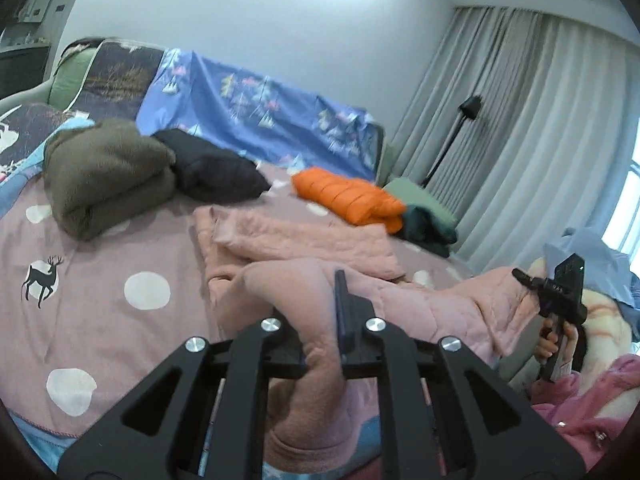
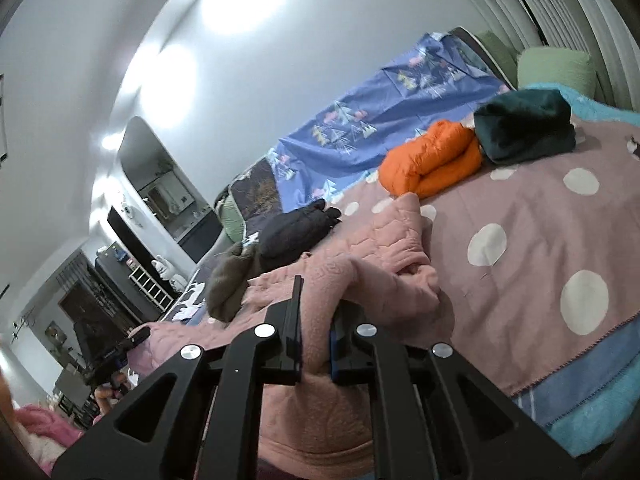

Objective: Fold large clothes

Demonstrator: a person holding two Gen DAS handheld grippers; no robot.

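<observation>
Polka-dot bedspread [image 1: 100, 280] bears quilted pink garment [image 1: 312, 240], pinched by both claws.

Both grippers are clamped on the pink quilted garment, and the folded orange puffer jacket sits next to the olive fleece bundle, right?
Not quite. Both grippers, left gripper and right gripper, do clamp the pink quilted garment, but the right wrist view shows the orange puffer jacket beside the dark green bundle.

jacket [image 1: 304, 236] on bed [image 1: 120, 240], folded clothes [image 1: 108, 176] behind

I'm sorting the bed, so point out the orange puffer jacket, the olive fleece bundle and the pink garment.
orange puffer jacket [image 1: 348, 196], left wrist view, top quilted panel.
olive fleece bundle [image 1: 108, 176], left wrist view, upper fold.
pink garment [image 2: 376, 236], right wrist view, quilted middle.
</observation>
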